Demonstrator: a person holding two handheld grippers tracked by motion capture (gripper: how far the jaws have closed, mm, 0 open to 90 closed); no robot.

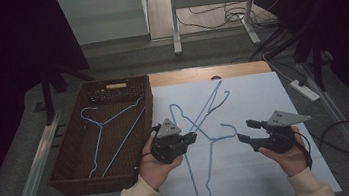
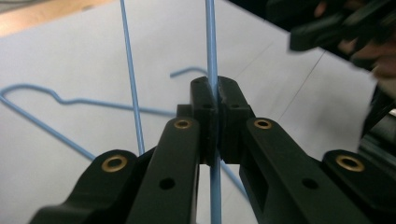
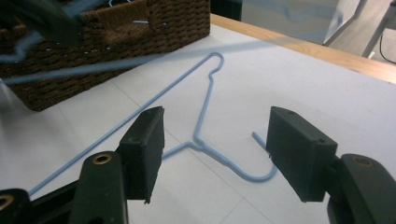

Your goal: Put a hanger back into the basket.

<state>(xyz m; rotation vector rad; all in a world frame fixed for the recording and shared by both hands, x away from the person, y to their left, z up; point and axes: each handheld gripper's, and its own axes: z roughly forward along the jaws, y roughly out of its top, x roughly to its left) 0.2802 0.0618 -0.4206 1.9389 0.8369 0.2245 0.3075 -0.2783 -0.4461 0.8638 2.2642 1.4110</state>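
My left gripper [image 1: 193, 137] is shut on one wire of a blue wire hanger [image 1: 208, 105], which slants up and away over the white sheet [image 1: 258, 98]. In the left gripper view that wire [image 2: 212, 46] runs straight up between the closed jaws of the left gripper [image 2: 217, 88]. A second blue hanger [image 1: 211, 149] lies flat on the sheet between my hands. My right gripper [image 1: 245, 130] hovers open just right of its hook. In the right gripper view the flat hanger [image 3: 205, 107] lies beyond the open right gripper [image 3: 217, 121], with nothing between its jaws.
A brown wicker basket [image 1: 92, 181] stands at the left with a third blue hanger [image 1: 103, 129] inside; its corner [image 3: 116, 28] is near the sheet. The wooden table edge [image 1: 210, 73] runs along the back. A power strip [image 1: 305, 89] and cables lie on the floor at right.
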